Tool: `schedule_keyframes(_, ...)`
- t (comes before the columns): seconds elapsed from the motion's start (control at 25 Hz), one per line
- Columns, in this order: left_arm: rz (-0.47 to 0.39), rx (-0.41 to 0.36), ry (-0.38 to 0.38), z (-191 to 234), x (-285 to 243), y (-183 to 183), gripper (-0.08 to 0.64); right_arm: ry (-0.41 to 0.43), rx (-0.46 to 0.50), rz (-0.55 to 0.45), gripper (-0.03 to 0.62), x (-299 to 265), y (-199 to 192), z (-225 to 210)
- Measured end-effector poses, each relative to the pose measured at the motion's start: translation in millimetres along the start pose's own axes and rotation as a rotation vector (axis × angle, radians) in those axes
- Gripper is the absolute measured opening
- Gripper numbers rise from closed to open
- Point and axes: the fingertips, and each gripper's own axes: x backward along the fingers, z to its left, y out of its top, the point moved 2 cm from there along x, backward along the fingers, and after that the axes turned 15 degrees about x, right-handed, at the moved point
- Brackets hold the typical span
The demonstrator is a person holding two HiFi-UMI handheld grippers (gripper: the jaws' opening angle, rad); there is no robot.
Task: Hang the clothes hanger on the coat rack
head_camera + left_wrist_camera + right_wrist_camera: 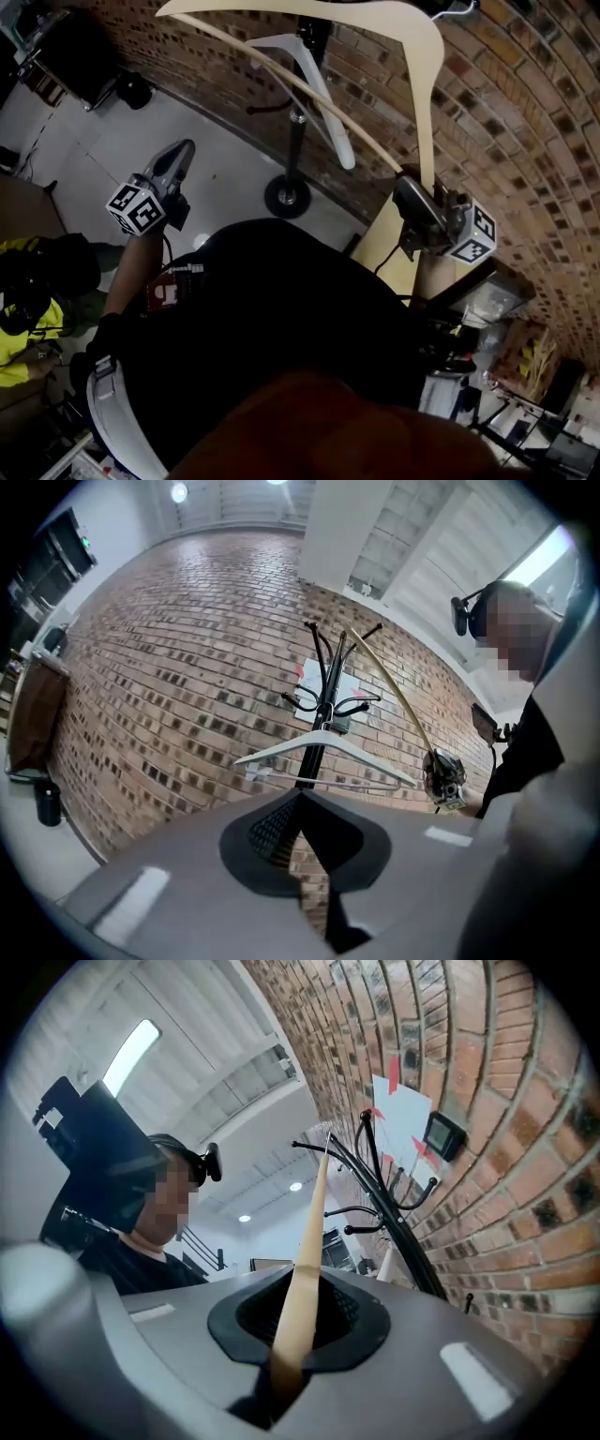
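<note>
right gripper (289,1340) is clamped on the end of one arm of the pale wooden hanger (419,89), which rises ahead of its jaws to near the upper hooks of the black coat rack (324,672). a white hanger (330,746) already hangs lower on that rack. left gripper (300,803) has its jaws together on nothing and faces the rack.

workshop-like room: bare brick wall (169,649), ceiling lamps (178,492), cluttered gear (525,375).

The wooden hanger (427,94) and the coat rack (296,141) both run off the head view's top edge.
</note>
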Motion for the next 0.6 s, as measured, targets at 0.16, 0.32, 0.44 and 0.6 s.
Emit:
schedule_keyframes(0.16, 0.050, 0.011, -0.088, 19.4, -35.0, 8.8, -0.008, -0.135, 0.037, -0.033, 0.051, 24.4, -5.0, 0.8)
schedule_keyframes(0.32, 0.060, 0.021, -0.166, 33.8, -57.3, 15.9, -0.008, -0.254, 0.052, -0.068, 0.051, 42.3, -12.3, 8.9)
schedule_keyframes(0.44, 0.087, 0.013, -0.227, 31.4, -73.5, 13.6, -0.008, -0.355, 0.079, -0.052, 0.051, 63.5, -14.1, 17.7)
schedule_keyframes(0.6, 0.122, 0.013, -0.306, 23.7, -90.7, 5.8, -0.008, -0.458, 0.109, -0.044, 0.051, 98.9, -17.4, 34.6)
